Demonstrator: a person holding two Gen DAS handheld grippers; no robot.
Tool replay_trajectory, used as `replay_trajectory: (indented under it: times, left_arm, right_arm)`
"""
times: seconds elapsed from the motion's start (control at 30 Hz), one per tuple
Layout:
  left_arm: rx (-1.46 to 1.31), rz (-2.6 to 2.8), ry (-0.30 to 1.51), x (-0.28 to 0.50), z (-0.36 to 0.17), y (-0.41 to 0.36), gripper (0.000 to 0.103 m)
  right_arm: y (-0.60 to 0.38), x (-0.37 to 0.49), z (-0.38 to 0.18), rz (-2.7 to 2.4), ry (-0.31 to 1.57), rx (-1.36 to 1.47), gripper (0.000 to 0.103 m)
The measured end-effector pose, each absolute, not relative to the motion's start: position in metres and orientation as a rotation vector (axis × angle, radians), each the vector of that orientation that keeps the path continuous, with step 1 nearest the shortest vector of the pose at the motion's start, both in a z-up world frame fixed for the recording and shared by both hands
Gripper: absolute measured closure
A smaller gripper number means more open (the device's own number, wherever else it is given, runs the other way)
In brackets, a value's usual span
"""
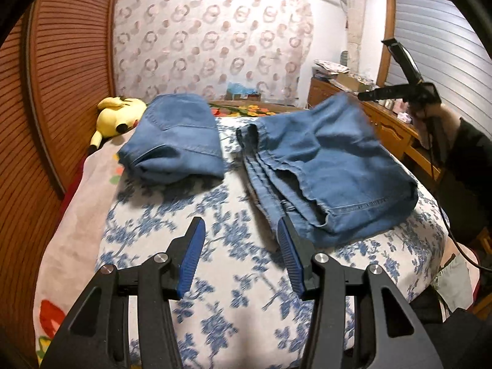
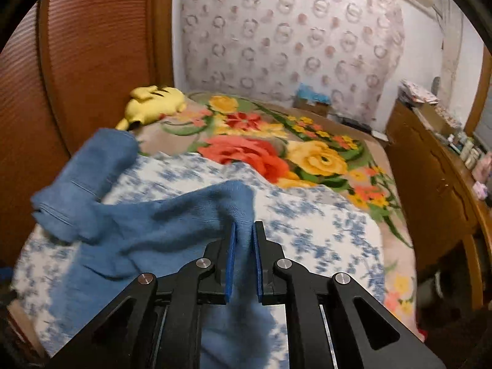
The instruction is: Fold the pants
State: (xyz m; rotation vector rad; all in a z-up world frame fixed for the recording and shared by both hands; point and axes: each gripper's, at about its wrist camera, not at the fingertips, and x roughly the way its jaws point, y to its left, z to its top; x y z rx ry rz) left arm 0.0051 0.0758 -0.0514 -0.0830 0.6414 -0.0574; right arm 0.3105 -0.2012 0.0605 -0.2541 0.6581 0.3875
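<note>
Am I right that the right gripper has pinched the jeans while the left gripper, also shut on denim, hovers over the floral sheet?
Not quite: the left gripper is open and empty, per the left wrist view. The right gripper does pinch the jeans.

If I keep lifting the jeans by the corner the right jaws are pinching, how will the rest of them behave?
Probably floppy: the jeans sag from the right gripper instead of holding shape. The stacked layers look loose at their edges, so they may slide apart or unfold. Denim seems heavy for one corner pinch, so it could slip.
</note>
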Motion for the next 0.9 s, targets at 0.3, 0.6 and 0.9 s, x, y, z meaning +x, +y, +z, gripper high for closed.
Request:
replay_trajectory:
  times: [0.3, 0.6, 0.9]
  left_arm:
    - [-0.079, -0.110, 0.660, 0.029, -0.056, 0.049, 0.053]
    - [-0.059, -0.150, 0.675, 0.046, -0.058, 0.020, 0.053]
    - [-0.056, -0.169, 0.704, 0.060, -0.070, 0.006, 0.053]
  right_arm:
    - [-0.261, 0.258, 0.025, 0.455, 0.713, -0.216, 0.075]
    - [-0.286, 0.204, 0.000, 0.512, 0.761, -0.195, 0.075]
    - [-0.290, 0.186, -0.010, 0.512, 0.765, -0.225, 0.075]
